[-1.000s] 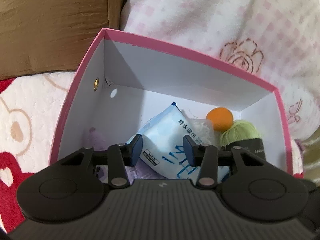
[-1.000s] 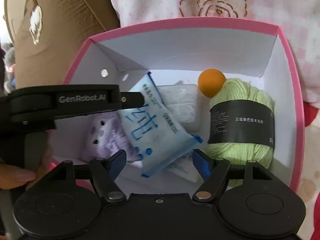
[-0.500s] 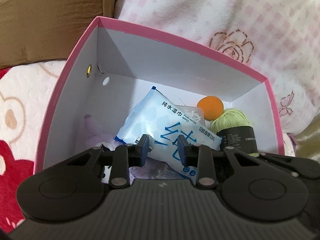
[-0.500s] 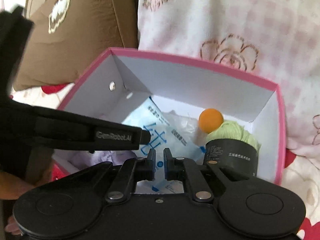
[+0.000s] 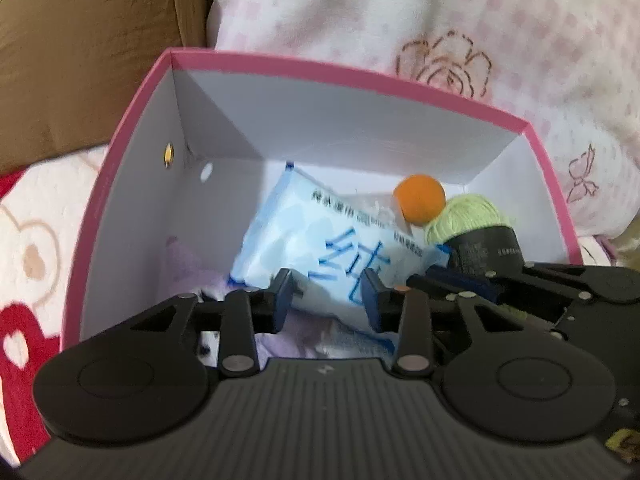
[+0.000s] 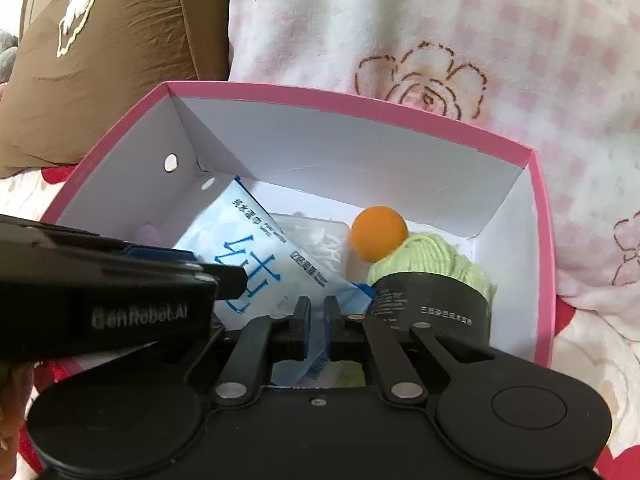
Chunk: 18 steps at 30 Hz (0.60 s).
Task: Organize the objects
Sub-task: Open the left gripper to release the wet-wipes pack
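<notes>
Below me sits a pink box (image 6: pixel 536 216) with white inner walls, open at the top, resting on bedding beside a brown cushion (image 6: pixel 120 52) and a pink-checked blanket (image 6: pixel 440 32) stitched with roses. Inside it, a pale blue wet-wipes pack (image 6: pixel 256 256) lies tilted across the floor, printed with large blue Chinese characters and smaller lines too fine for me to read. An orange ball (image 6: pixel 378 236) rests towards the far wall, touching a skein of light green yarn (image 6: pixel 436 256) whose black band carries small white Chinese lettering. A clear plastic packet (image 6: pixel 316 236) lies under the pack, and something soft and lilac (image 5: pixel 188 264) sits near the box's left wall.

Both of my tools point steeply down into the box. My right gripper (image 6: pixel 316 320) has its fingers drawn together, pinching the near corner of the wipes pack. My left gripper (image 5: pixel 328 300) hangs over the same pack with its fingers spreading apart, the pack lying below the gap, not pressed by either pad. Its side reads "GenRobot.AI" in the right wrist view
</notes>
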Each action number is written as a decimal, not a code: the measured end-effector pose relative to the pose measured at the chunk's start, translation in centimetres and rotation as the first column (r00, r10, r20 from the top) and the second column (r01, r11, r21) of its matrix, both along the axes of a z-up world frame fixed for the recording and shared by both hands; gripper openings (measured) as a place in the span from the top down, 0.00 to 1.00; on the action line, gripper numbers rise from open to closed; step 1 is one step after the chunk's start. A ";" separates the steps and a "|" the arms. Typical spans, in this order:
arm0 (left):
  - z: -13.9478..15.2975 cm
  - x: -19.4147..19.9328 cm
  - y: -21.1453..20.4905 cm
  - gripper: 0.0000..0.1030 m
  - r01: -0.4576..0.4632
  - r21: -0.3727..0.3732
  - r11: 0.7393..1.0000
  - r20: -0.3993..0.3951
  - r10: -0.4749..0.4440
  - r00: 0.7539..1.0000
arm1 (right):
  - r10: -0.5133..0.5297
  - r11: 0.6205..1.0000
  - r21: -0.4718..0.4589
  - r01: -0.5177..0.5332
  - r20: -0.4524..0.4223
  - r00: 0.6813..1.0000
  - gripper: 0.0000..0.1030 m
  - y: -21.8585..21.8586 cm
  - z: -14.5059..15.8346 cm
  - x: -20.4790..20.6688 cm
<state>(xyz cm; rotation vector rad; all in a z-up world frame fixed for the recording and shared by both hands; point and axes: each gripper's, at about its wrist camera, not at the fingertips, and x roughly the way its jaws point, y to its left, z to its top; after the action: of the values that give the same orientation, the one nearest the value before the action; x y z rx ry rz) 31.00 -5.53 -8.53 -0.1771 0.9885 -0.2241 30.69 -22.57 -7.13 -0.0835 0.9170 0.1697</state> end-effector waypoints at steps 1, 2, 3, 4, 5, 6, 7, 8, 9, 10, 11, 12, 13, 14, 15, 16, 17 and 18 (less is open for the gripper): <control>0.0 -0.1 0.2 0.60 -0.003 -0.011 1.000 -0.017 0.003 1.000 | 0.003 1.000 -0.012 -0.003 -0.003 1.000 0.89 0.0 -0.2 -0.1; 0.1 -0.2 0.3 0.60 -0.003 -0.016 1.000 -0.029 0.003 1.000 | 0.003 1.000 -0.023 -0.003 0.004 1.000 0.88 0.0 -0.3 -0.4; 0.4 -0.4 0.5 0.58 0.000 -0.014 1.000 -0.034 -0.001 0.999 | 0.003 1.000 -0.023 -0.003 0.013 1.000 0.86 0.0 -0.2 -0.7; 0.6 -0.7 0.7 0.55 0.005 -0.010 1.000 -0.031 -0.005 1.000 | 0.007 1.000 -0.009 -0.007 0.019 1.000 0.82 -0.1 0.0 -1.1; 1.0 -1.0 0.9 0.53 0.008 -0.006 1.000 -0.026 -0.008 1.000 | 0.007 1.000 0.004 -0.007 0.029 1.000 0.80 -0.1 0.2 -1.5; 1.5 -1.4 1.2 0.50 0.012 -0.007 1.000 -0.023 -0.012 1.000 | 0.005 1.000 0.019 -0.006 0.039 0.999 0.77 -0.3 0.6 -2.0; 2.0 -1.8 1.6 0.46 0.017 -0.014 1.000 -0.021 -0.017 1.000 | 0.005 0.999 0.037 -0.007 0.046 0.999 0.75 -0.4 1.0 -2.4; 2.4 -2.1 1.9 0.44 0.019 -0.024 1.000 -0.021 -0.019 1.000 | 0.003 0.999 0.050 -0.006 0.049 0.999 0.75 -0.3 1.3 -3.1; 2.8 -2.4 2.3 0.39 0.018 -0.036 0.999 -0.024 -0.019 1.000 | 0.000 0.998 0.064 -0.003 0.049 0.999 0.74 -0.3 1.6 -3.4; 3.2 -2.6 2.6 0.37 0.013 -0.037 0.999 -0.030 -0.014 0.999 | -0.001 0.996 0.085 -0.002 0.047 0.999 0.73 -0.4 2.0 -3.8; 3.5 -2.9 2.8 0.36 0.007 -0.026 1.000 -0.036 -0.008 0.999 | -0.001 0.994 0.110 -0.004 0.043 0.999 0.72 -0.5 2.4 -4.1; 3.9 -3.2 2.9 0.36 0.001 -0.009 1.000 -0.038 -0.002 0.999 | 0.002 0.991 0.130 -0.007 0.042 0.999 0.69 -0.5 2.7 -4.4; 4.2 -3.5 3.0 0.35 -0.002 0.001 1.000 -0.036 0.003 0.999 | 0.008 0.990 0.141 -0.015 0.045 0.999 0.66 -0.5 3.1 -4.5; 4.5 -3.8 3.2 0.34 -0.007 -0.001 1.000 -0.031 0.006 1.000 | 0.012 0.990 0.141 -0.019 0.052 0.999 0.65 -0.2 3.2 -4.5; 4.9 -4.0 3.4 0.33 -0.008 -0.007 1.000 -0.027 0.007 1.000 | 0.014 0.991 0.133 -0.022 0.060 0.998 0.65 0.0 3.6 -4.7; 5.3 -4.3 3.7 0.31 -0.009 -0.011 1.000 -0.026 0.008 1.000 | 0.017 0.992 0.125 -0.025 0.068 0.998 0.65 0.2 4.0 -5.0; 5.7 -4.6 3.8 0.30 -0.009 -0.012 1.000 -0.027 0.008 1.000 | 0.019 0.992 0.123 -0.028 0.078 0.997 0.65 0.3 4.3 -5.3; 6.2 -4.9 4.0 0.28 -0.008 -0.010 1.000 -0.026 0.008 1.000 | 0.022 0.992 0.124 -0.033 0.087 0.996 0.64 0.4 4.6 -5.7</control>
<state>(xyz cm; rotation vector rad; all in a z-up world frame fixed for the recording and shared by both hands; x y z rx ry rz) 26.12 -1.55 -2.36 -0.1938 1.0125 -0.2204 25.02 -22.20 -2.55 0.0133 0.8181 0.2469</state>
